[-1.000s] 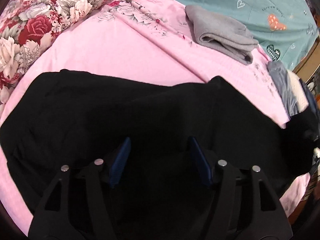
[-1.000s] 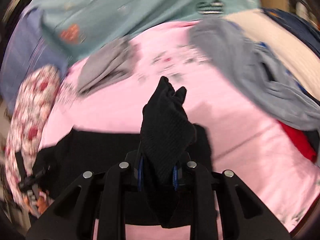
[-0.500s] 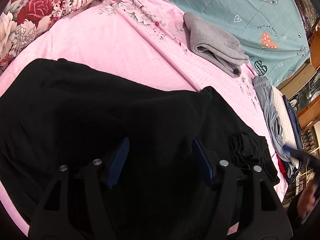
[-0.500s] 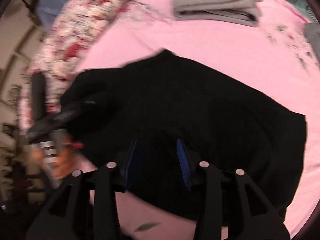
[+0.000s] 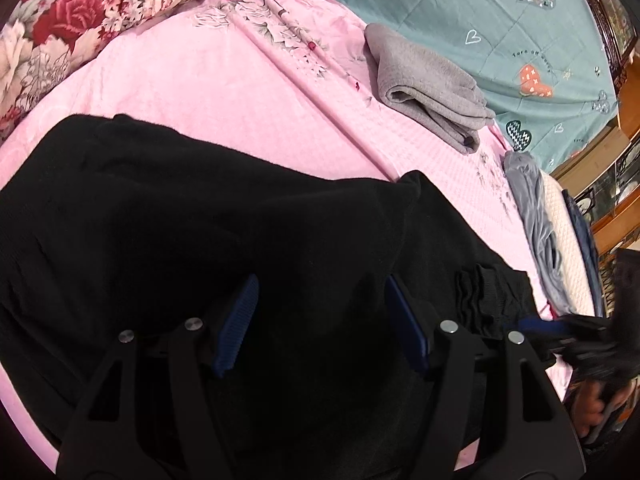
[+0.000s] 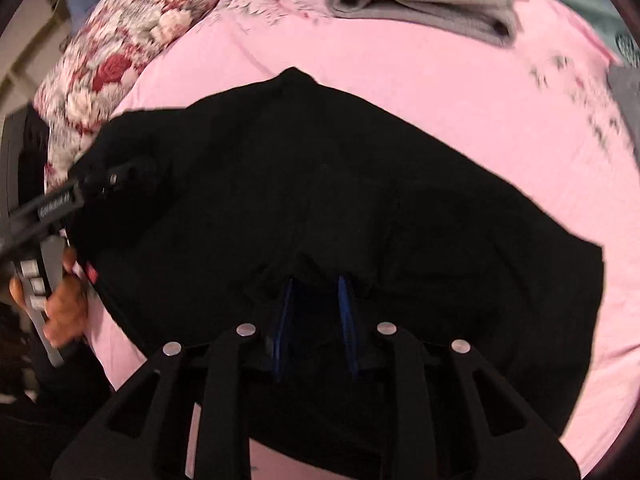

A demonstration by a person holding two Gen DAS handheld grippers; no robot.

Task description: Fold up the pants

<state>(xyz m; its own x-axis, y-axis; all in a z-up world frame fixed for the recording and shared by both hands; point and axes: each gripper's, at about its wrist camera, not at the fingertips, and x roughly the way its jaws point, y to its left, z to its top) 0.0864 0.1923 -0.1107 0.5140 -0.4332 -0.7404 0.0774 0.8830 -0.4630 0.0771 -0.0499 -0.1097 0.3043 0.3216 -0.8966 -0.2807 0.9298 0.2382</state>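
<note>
Black pants [image 5: 208,216] lie spread on the pink sheet [image 5: 208,80], with a gathered ribbed end [image 5: 480,300] at the right. My left gripper [image 5: 322,320] hovers open just over the cloth, nothing between its blue pads [image 5: 240,316]. In the right wrist view the pants [image 6: 400,200] fill the middle. My right gripper [image 6: 316,316] is low on their near edge, jaws closing narrow on a puckered fold of black cloth. The left gripper [image 6: 108,180] shows blurred over the pants' left end, and the right gripper [image 5: 540,326] reaches in at the right edge.
A folded grey garment [image 5: 428,84] lies on the sheet beyond the pants. A floral pillow [image 5: 72,16] is at the far left and a teal quilt [image 5: 480,8] behind. Grey and other clothes [image 5: 536,216] are piled at the right. A hand [image 6: 64,304] holds the left gripper.
The right gripper, which held a raised end of the pants, laid it down, opened, dropped to the near edge and narrowed its jaws again. The left gripper stayed open, tilting a little.
</note>
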